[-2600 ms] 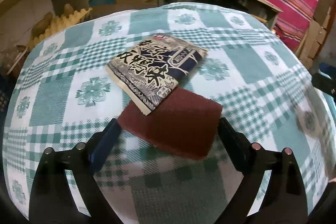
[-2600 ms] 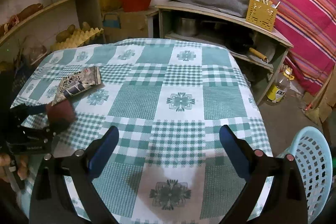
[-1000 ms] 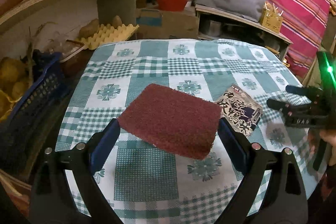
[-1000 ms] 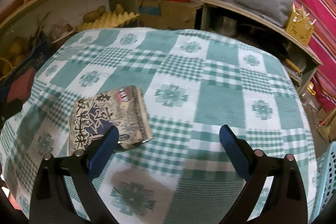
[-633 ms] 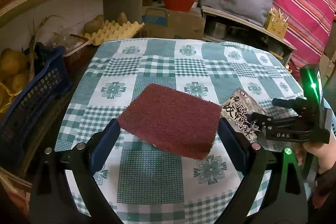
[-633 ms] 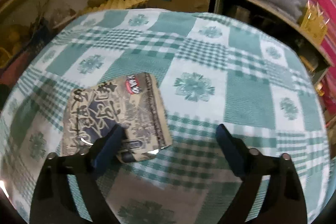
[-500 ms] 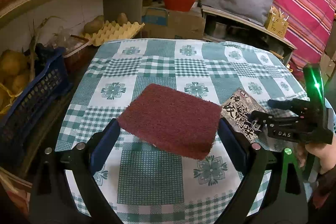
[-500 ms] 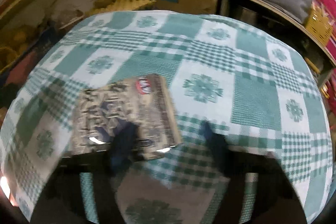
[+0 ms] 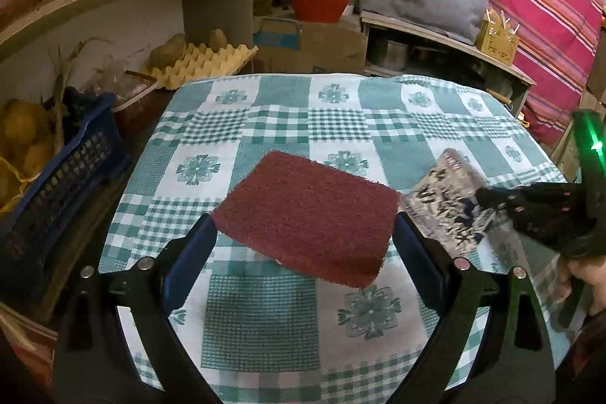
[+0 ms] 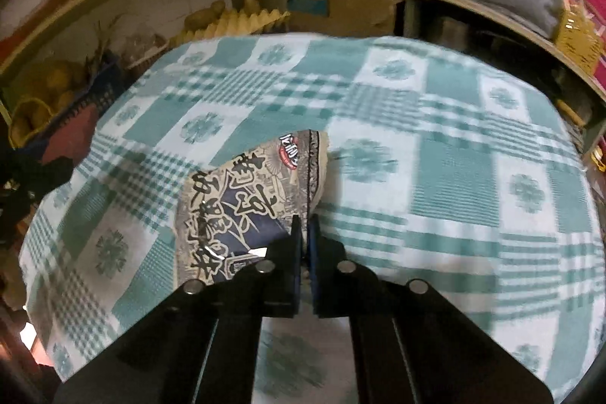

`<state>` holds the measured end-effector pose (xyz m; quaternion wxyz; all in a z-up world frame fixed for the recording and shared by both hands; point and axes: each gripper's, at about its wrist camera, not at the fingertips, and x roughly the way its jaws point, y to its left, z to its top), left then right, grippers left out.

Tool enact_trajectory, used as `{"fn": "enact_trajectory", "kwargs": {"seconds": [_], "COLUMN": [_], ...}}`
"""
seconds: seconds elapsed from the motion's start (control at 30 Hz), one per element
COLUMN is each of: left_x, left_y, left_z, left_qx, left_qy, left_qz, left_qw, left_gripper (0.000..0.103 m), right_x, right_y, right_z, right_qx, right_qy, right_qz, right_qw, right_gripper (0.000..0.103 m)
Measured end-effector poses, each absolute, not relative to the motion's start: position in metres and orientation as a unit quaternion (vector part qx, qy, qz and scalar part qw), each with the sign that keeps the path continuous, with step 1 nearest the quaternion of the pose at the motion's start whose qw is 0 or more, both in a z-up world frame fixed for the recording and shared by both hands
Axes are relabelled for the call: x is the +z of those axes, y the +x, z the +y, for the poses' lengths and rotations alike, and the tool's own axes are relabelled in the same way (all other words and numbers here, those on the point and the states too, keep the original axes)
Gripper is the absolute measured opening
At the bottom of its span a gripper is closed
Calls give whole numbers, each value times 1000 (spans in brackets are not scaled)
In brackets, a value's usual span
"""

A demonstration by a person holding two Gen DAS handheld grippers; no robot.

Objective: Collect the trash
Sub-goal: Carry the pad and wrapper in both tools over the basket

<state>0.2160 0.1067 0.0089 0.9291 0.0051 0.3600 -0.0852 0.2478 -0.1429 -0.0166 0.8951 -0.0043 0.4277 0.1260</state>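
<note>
Left wrist view: the left claw [image 9: 305, 241] carries a dark red scouring pad [image 9: 308, 216] squeezed between its blue-padded fingers [image 9: 189, 262], the pad held level above the surface [image 9: 265, 320], which wears a green-and-white checked cloth. At about three o'clock the right claw [image 9: 492, 201] comes in from the edge of the frame and has hold of a printed snack wrapper [image 9: 445, 201] by its near edge; the wrapper is blurred, and whether its far end is touching the cloth cannot be told here. At nine o'clock, off the surface, sits a dark blue crate [image 9: 68, 169] with yellowish produce in it, and a yellow egg tray [image 9: 204, 63] lies at eleven o'clock beyond the far edge.

Right wrist view: the right claw [image 10: 305, 230] is pinched nearly together on the wrapper's [image 10: 246, 203] lower right corner — only a thin slit shows between the pads. The wrapper runs from centre toward ten o'clock and looks partly raised off the cloth, its upper end curling. The red pad [image 10: 72, 135] shows at nine o'clock.

As for progress, both pieces of litter appear to be in hand, so the picking-up looks about done. No bin shows in either view, so what is left, by my reckoning, is carrying both to wherever the rubbish goes and letting go — the flimsy wrapper, held by one corner, seems likeliest to slip.
</note>
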Motion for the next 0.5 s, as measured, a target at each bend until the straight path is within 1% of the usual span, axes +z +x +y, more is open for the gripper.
{"fn": "enact_trajectory", "kwargs": {"seconds": [0.27, 0.5], "left_x": [27, 51], "left_y": [201, 188], "left_z": [49, -46], "left_qx": [-91, -113], "left_qy": [20, 44], "left_qz": [322, 299], "left_qw": [942, 947], "left_gripper": [90, 90], "right_x": [28, 58], "right_y": [208, 155], "right_z": [-244, -367], "right_qx": [72, 4], "right_qy": [25, 78], "right_qz": [394, 359], "right_qw": [916, 930], "right_gripper": [4, 4]}}
